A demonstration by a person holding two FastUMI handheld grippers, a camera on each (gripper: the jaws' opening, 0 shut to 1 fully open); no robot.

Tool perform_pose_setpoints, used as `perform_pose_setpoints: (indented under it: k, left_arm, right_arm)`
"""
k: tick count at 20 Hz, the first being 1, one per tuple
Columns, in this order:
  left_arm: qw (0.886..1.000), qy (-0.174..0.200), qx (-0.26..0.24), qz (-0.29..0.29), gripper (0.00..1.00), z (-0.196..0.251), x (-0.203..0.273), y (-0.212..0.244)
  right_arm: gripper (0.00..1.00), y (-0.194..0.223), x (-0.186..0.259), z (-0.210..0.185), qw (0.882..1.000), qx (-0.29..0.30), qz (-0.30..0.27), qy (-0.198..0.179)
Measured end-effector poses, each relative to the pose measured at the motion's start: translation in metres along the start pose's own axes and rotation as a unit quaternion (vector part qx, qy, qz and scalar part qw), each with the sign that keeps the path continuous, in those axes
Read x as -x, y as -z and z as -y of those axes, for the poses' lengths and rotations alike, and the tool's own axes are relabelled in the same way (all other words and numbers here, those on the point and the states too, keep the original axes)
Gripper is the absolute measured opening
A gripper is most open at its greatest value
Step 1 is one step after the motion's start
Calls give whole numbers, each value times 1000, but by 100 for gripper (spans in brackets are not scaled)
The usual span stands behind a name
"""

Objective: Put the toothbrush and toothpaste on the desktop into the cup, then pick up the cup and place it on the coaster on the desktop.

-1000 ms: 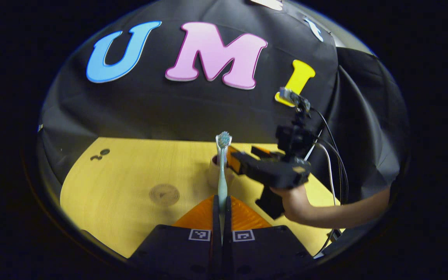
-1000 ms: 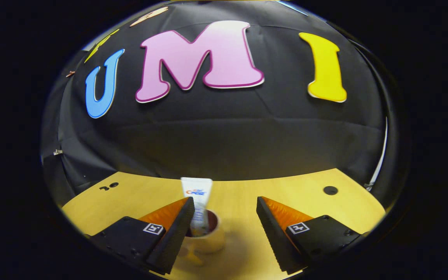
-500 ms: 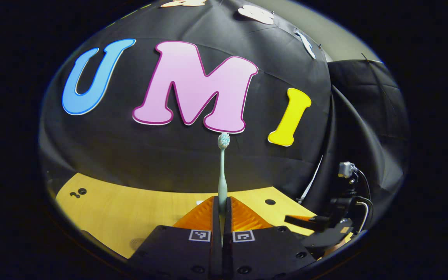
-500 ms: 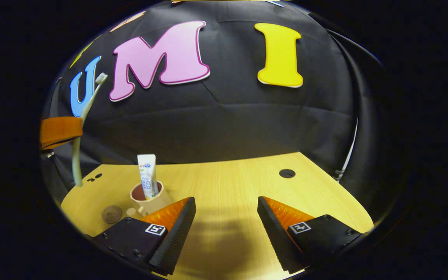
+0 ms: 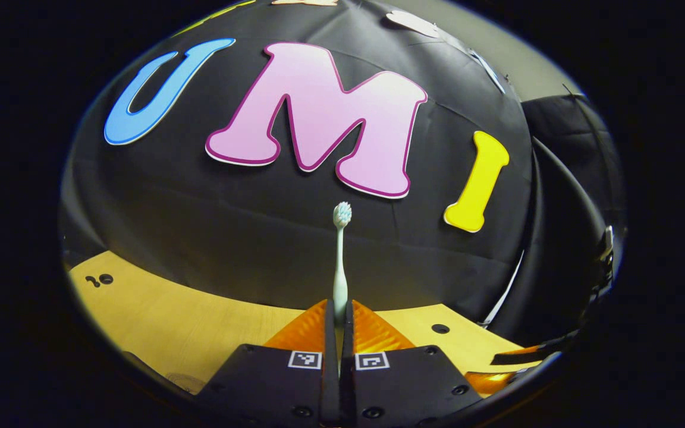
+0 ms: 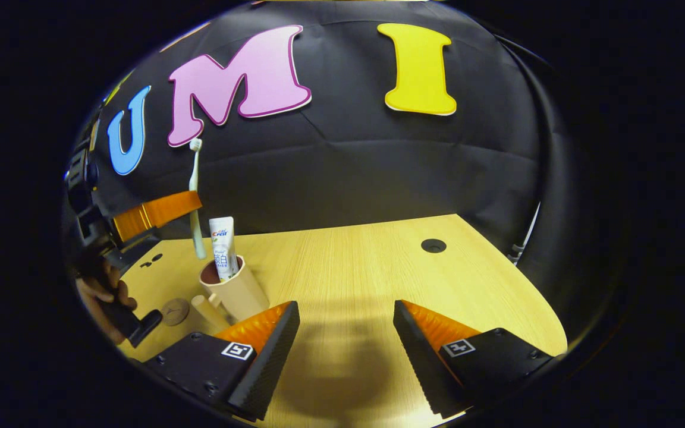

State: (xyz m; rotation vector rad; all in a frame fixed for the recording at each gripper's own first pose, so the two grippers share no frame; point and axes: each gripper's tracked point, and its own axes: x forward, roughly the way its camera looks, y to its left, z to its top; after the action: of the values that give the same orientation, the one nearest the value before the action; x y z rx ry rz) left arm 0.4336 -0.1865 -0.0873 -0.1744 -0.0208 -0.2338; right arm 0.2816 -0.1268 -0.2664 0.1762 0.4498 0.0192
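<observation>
In the left gripper view, the left gripper (image 5: 339, 321) at bottom centre has its jaws pressed tight on the toothbrush (image 5: 340, 261), which stands upright. In the right gripper view, at left, that toothbrush hangs just above the cup (image 6: 236, 290), beside the toothpaste (image 6: 223, 246) standing in it; the coaster (image 6: 175, 311) lies near the desktop's (image 6: 366, 279) lower-left edge. The right gripper (image 6: 345, 333), bottom centre, has its jaws spread wide and empty over bare wood.
</observation>
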Motion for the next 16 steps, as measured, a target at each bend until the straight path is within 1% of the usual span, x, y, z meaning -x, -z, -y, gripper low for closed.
perform_pose_setpoints:
  k: [3,6,7,8,10,11,13,15,16]
  left_arm:
    - [1000,0,4,-10,7,-3,1,16]
    - [1000,-8,-18,-15,11,-6,4,24]
    - [999,-8,-25,-25,13,-5,2,32]
    - [999,0,-28,-31,17,-3,5,36]
    - [999,-5,-37,-35,51,-6,9,38]
    - [999,0,-37,-38,44,-3,11,37]
    - [998,12,-38,-42,72,1,18,37]
    - [998,8,-44,-49,73,-4,29,36]
    - [998,4,-41,-52,76,-5,36,34]
  right_arm:
    - [98,1,0,5,1000,11,0,3]
    - [98,2,0,4,1000,13,-3,3]
    - [98,3,0,0,1000,14,-3,-1]
    - [98,3,0,-4,1000,18,-2,-4]
    - [98,1,2,-10,1000,29,2,-11]
    - [98,0,3,-14,999,32,4,-15]
    - [98,-4,3,-23,999,34,7,-24]
    - [98,-9,4,-32,999,36,8,-37]
    - [98,-13,3,-39,998,37,6,-47]
